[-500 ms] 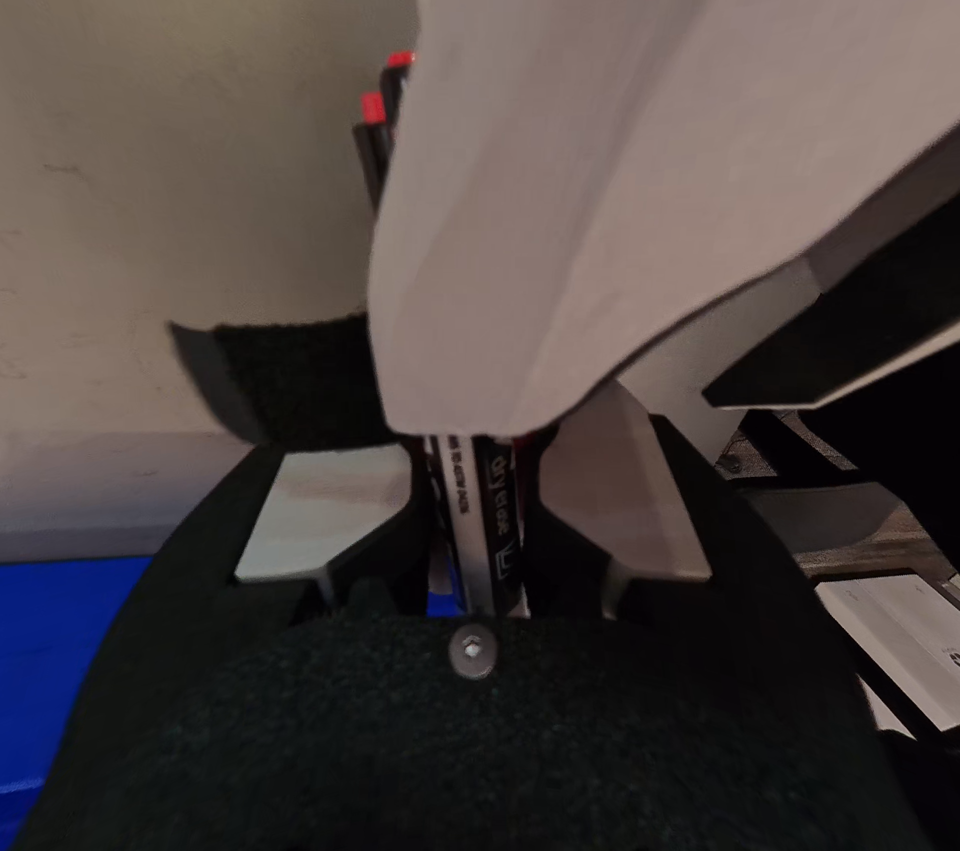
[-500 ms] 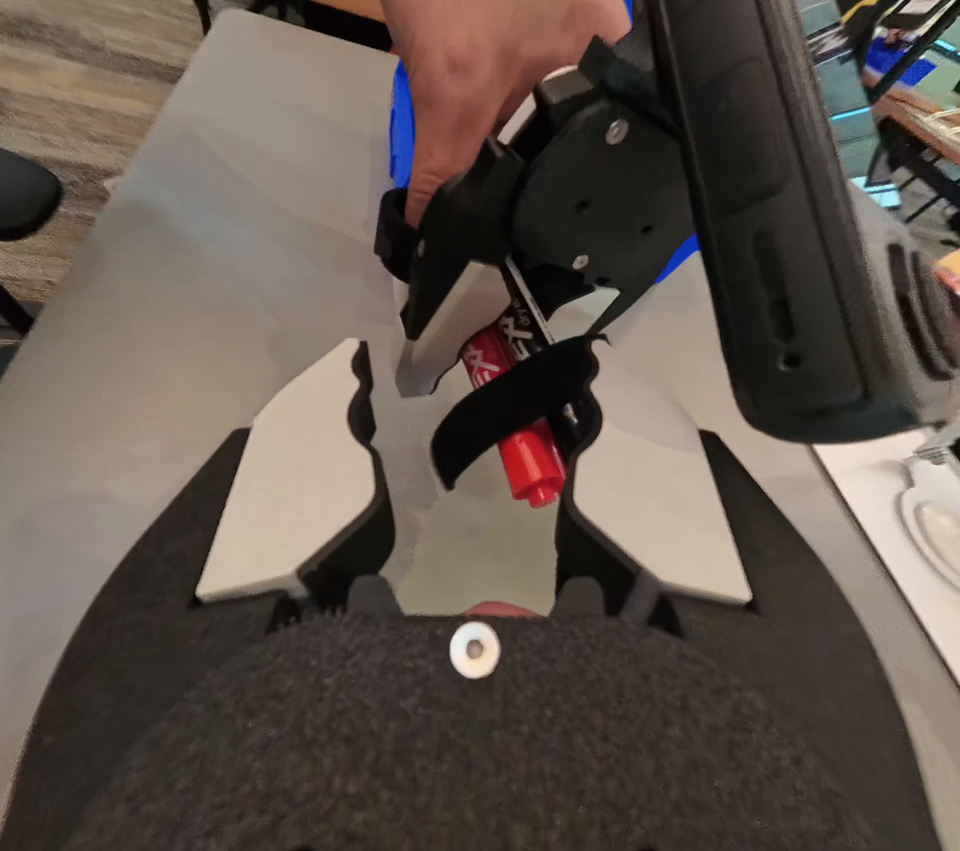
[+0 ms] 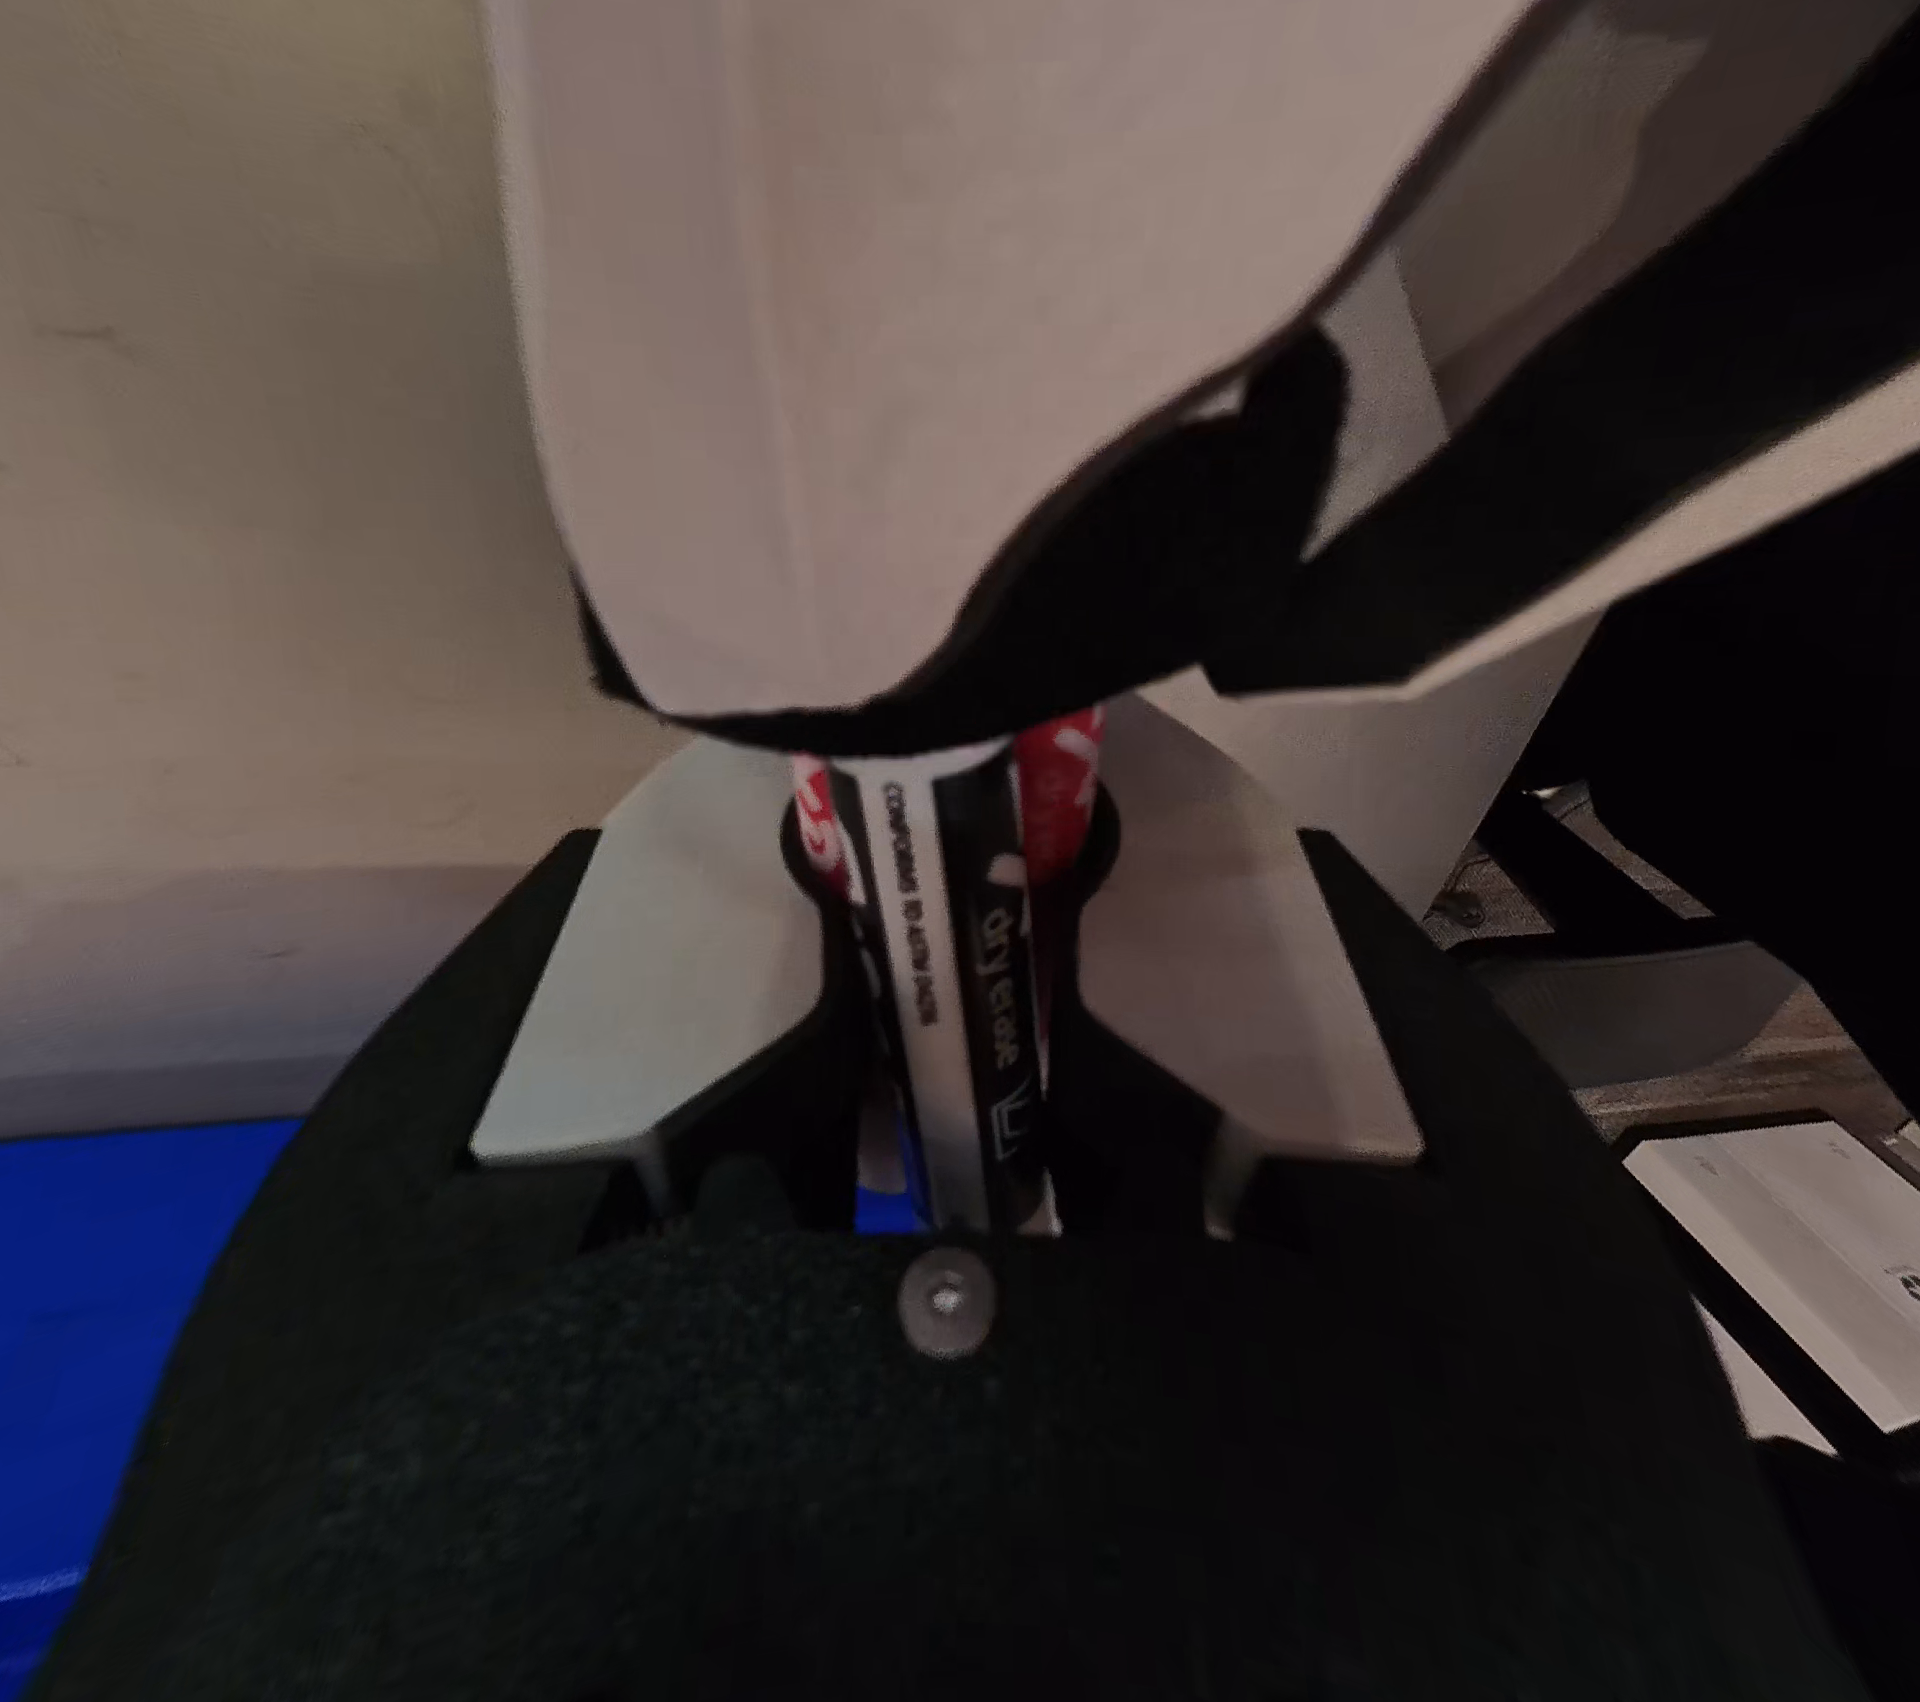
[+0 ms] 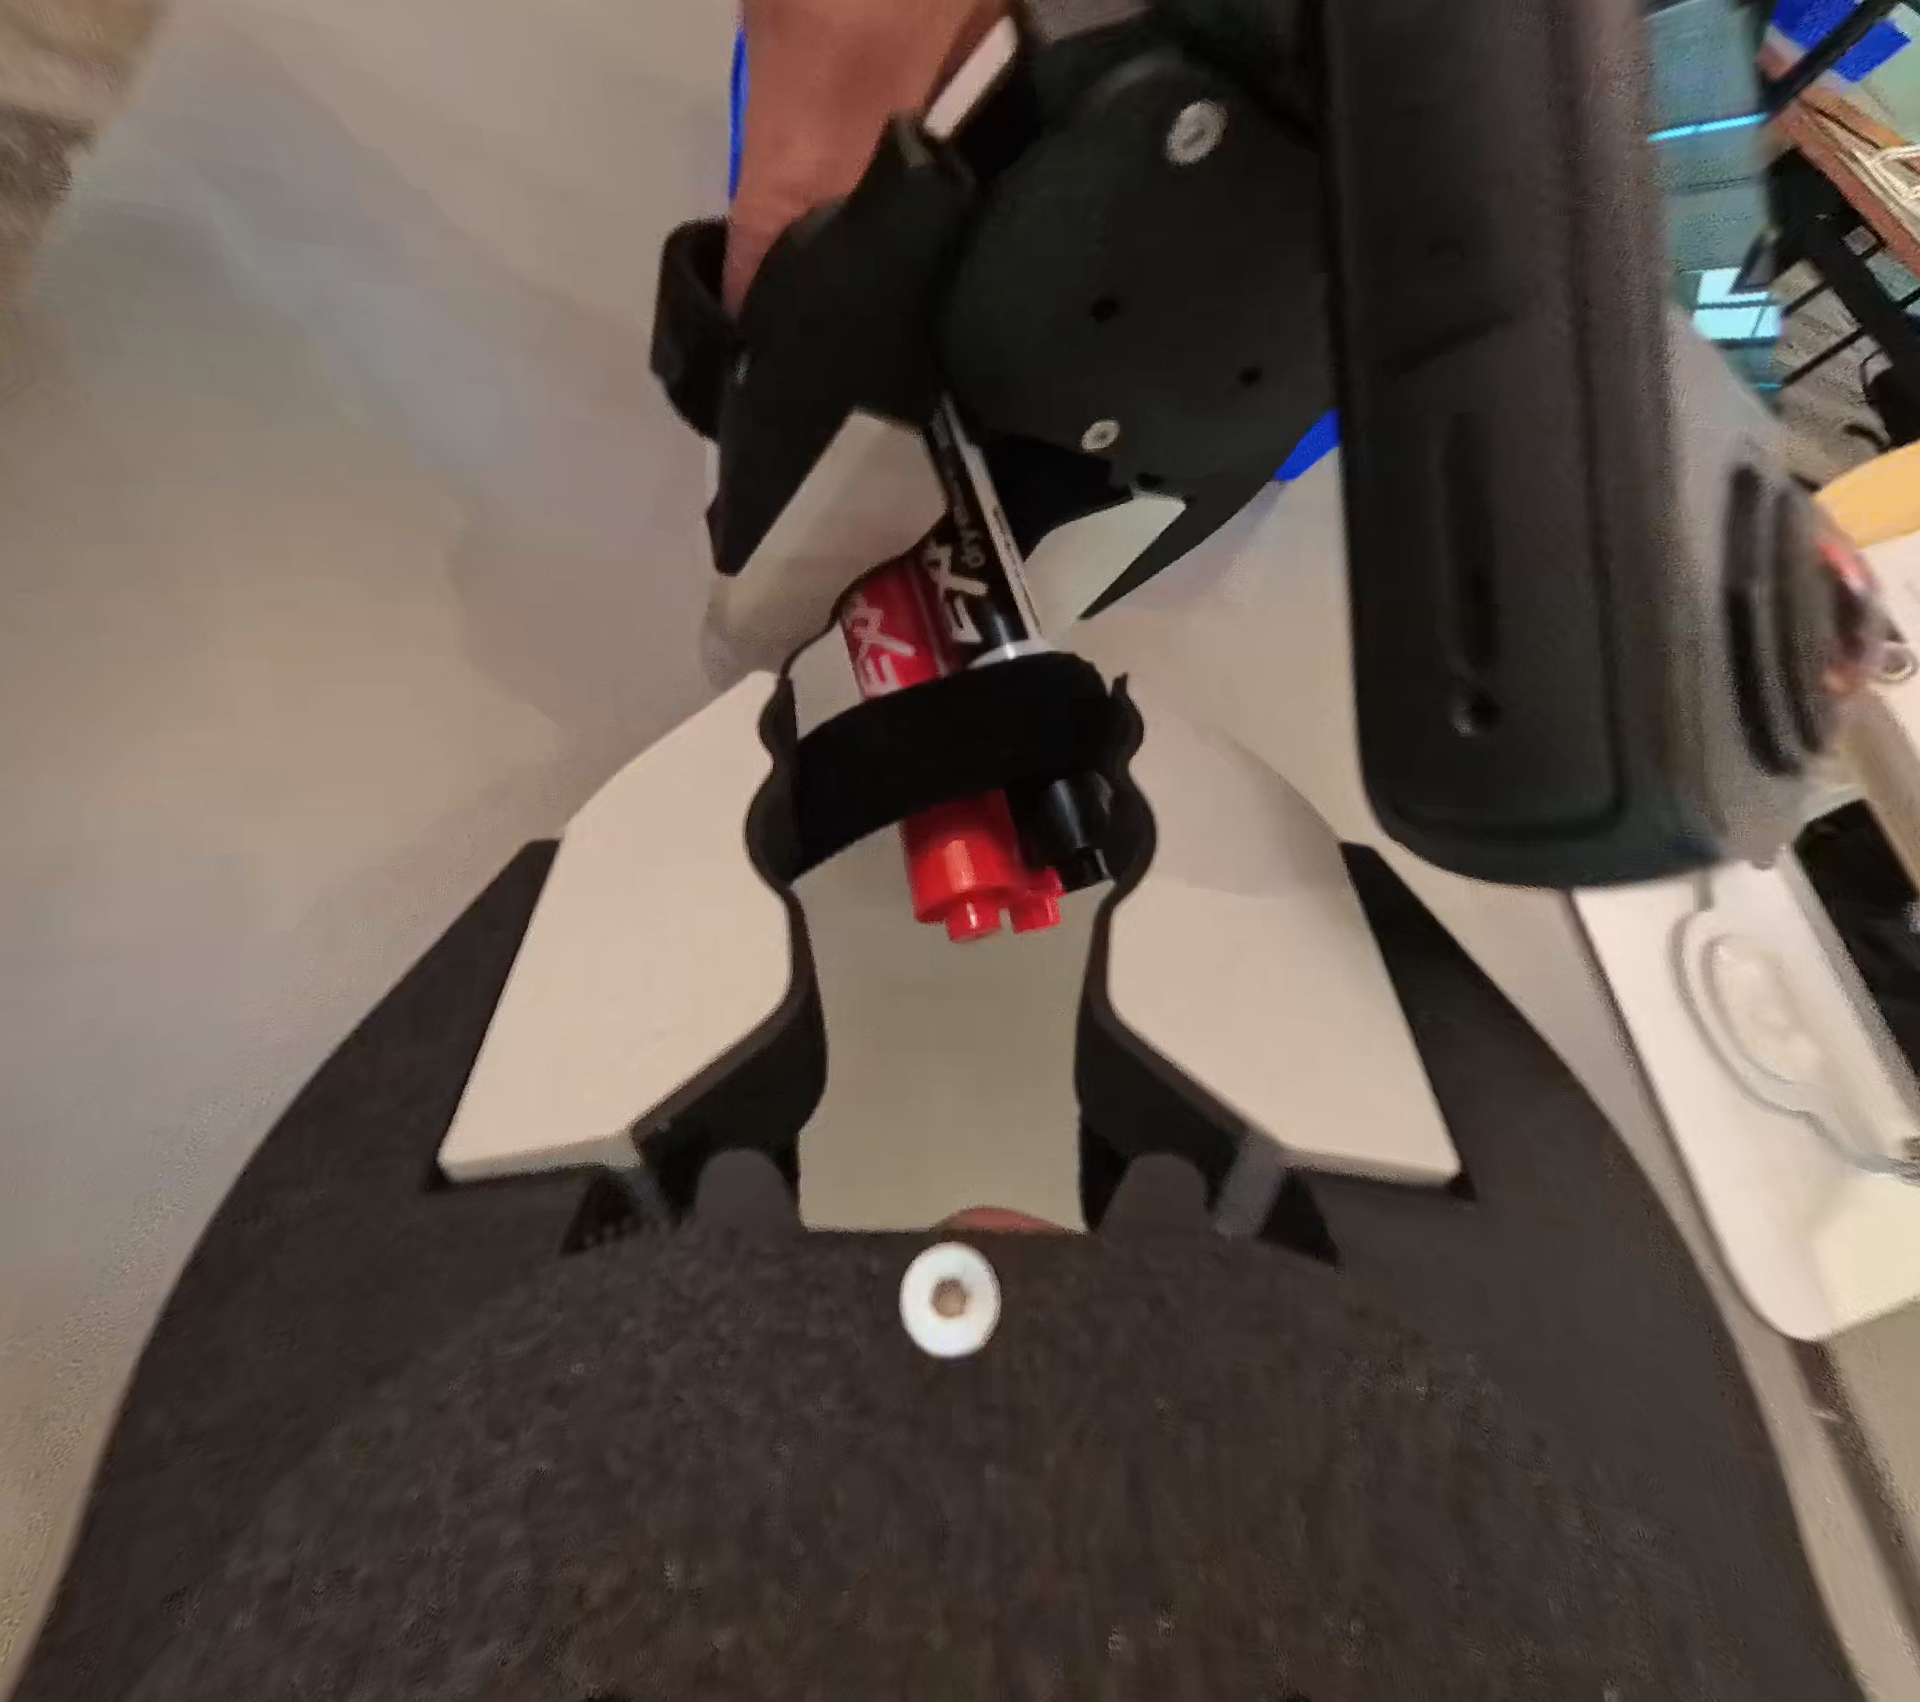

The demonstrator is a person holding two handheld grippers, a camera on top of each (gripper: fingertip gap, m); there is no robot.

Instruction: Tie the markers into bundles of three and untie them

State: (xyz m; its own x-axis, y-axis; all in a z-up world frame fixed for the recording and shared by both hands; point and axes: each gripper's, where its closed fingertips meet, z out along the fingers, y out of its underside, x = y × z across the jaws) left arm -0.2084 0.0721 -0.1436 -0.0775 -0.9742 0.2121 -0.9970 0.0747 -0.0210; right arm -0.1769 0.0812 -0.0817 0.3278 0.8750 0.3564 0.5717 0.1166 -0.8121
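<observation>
Three markers (image 4: 940, 634), two red and one black, are held in a bundle by my left gripper (image 4: 925, 572), which is shut on their barrels, with a person's hand on it. A black strap (image 4: 935, 748) wraps across the bundle near the caps. My right gripper (image 4: 951, 748) has its fingertips pressed on both sides of the strapped bundle. In the left wrist view the markers (image 3: 966, 956) run between my left gripper's (image 3: 951, 831) fingers. The white finger (image 3: 883, 250) of the right gripper hides their far ends. The black strap (image 3: 1195, 572) shows at its edge.
The grey table (image 4: 312, 509) lies under both grippers. A white moulded tray (image 4: 1714, 1081) sits at the right edge. A blue bin (image 3: 104, 1289) is at lower left in the left wrist view, and white sheets (image 3: 1787, 1237) lie at the right. Some 7 cm of space lies between my two pairs of fingers.
My right gripper has moved forward over the marker caps and narrowed. The strap, which hung loose beside the markers, now lies across the bundle between its fingertips.
</observation>
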